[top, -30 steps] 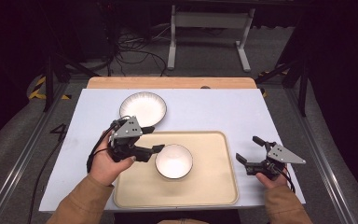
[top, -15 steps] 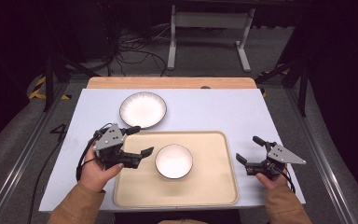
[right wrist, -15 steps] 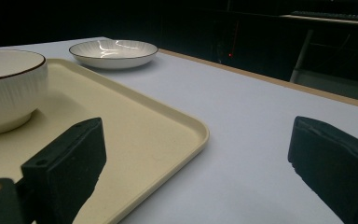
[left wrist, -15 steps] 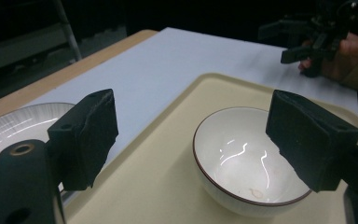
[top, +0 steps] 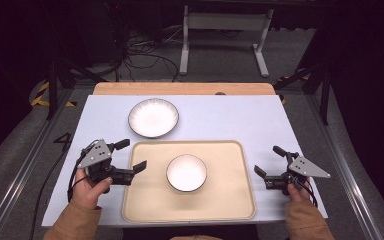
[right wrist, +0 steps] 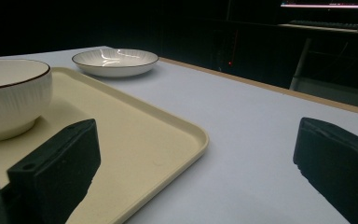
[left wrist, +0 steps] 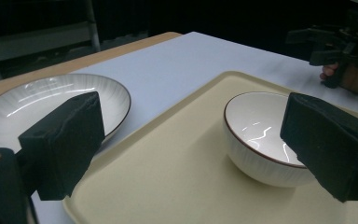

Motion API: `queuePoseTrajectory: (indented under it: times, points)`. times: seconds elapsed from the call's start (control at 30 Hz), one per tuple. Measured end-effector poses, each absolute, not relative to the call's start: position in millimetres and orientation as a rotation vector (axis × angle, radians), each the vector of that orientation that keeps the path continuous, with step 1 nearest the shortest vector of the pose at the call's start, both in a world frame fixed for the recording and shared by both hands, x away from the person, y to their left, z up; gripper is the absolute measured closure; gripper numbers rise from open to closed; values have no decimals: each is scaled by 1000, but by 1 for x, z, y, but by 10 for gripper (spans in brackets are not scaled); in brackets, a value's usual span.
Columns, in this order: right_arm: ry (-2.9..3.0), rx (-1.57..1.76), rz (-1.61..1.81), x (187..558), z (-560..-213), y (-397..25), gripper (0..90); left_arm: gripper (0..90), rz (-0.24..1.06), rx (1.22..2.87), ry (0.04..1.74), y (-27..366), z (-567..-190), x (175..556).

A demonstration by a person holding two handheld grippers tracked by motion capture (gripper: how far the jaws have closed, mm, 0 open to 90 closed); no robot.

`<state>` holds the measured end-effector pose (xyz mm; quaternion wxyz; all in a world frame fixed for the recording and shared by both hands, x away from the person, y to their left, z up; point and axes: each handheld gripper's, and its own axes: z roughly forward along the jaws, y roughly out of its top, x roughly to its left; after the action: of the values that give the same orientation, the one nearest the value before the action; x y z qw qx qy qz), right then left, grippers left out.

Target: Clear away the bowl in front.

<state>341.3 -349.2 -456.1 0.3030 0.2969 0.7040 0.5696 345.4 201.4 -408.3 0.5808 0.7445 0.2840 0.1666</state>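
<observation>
Resting on the pale counter (top: 230, 120), a beige tray (top: 145, 200) sits toward the person's edge, at about 6 o'clock from the counter's middle. A white bowl (top: 186, 172) with a dark rim stands upright near the tray's centre, its inside bare. A white plate (top: 153, 117) with a dark rim lies flat on the counter beyond the tray, at about 11 o'clock from the bowl, close to the tray's far left corner but apart from it.

The left claw (top: 131, 155) is held at about 9 o'clock from the bowl, over the tray's left edge, its jaws spread wide and holding nothing. In the left gripper view the plate (left wrist: 37, 105) shows behind one jaw and the bowl (left wrist: 256, 135) beside the other, with the tray (left wrist: 168, 177) between them.

The right claw (top: 269, 161) is held at about 3 o'clock from the bowl, off the tray's right edge over bare counter, its jaws likewise spread and empty. The right gripper view shows the tray's corner (right wrist: 186, 135) between its jaws, the bowl (right wrist: 9, 98) at the left and the plate (right wrist: 115, 60) farther back.
</observation>
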Motion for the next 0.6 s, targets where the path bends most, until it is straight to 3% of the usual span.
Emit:
queuePoseTrajectory:
  times: [0.27,0.6]
  points:
    - [1869,779,1508,341,-456,-349,7,67,370,1665,716,221,-429,345]
    - [1837,781,1557,340,-457,-353,7,72,435,1662,706,234,-449,342]
